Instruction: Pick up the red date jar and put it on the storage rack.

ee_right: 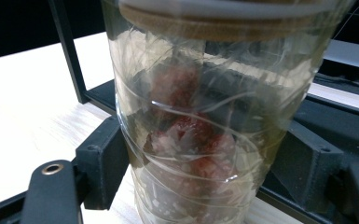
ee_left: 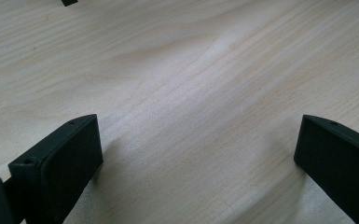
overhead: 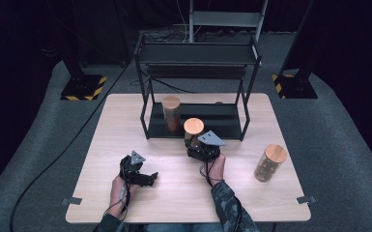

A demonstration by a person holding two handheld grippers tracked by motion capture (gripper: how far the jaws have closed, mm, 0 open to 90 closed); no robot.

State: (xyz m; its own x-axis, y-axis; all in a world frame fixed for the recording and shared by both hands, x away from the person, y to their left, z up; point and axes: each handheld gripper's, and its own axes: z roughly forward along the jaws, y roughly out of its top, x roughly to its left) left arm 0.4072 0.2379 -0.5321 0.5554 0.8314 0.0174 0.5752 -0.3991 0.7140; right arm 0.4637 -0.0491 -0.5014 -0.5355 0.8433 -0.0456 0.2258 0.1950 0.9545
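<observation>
A clear glass jar (ee_right: 200, 121) with a cork lid and reddish pieces inside stands between the jaws of my right gripper (ee_right: 200, 168), whose pads press its sides low down. From above, that jar (overhead: 193, 130) sits just in front of the black shelf rack (overhead: 198, 53), with my right gripper (overhead: 204, 149) shut on it. A second cork-lidded jar (overhead: 171, 114) stands on the rack's bottom shelf. A third jar (overhead: 269, 163) rests on the table at the right. My left gripper (overhead: 147, 178) lies low on the table at the left, its jaws wide apart over bare wood (ee_left: 191, 93).
The wooden table (overhead: 125, 121) has metal clips at its front corners (overhead: 71, 200). A black cable (overhead: 77, 140) runs over the grey floor at the left. Stand bases with yellow-black tape (overhead: 82, 88) sit behind the table.
</observation>
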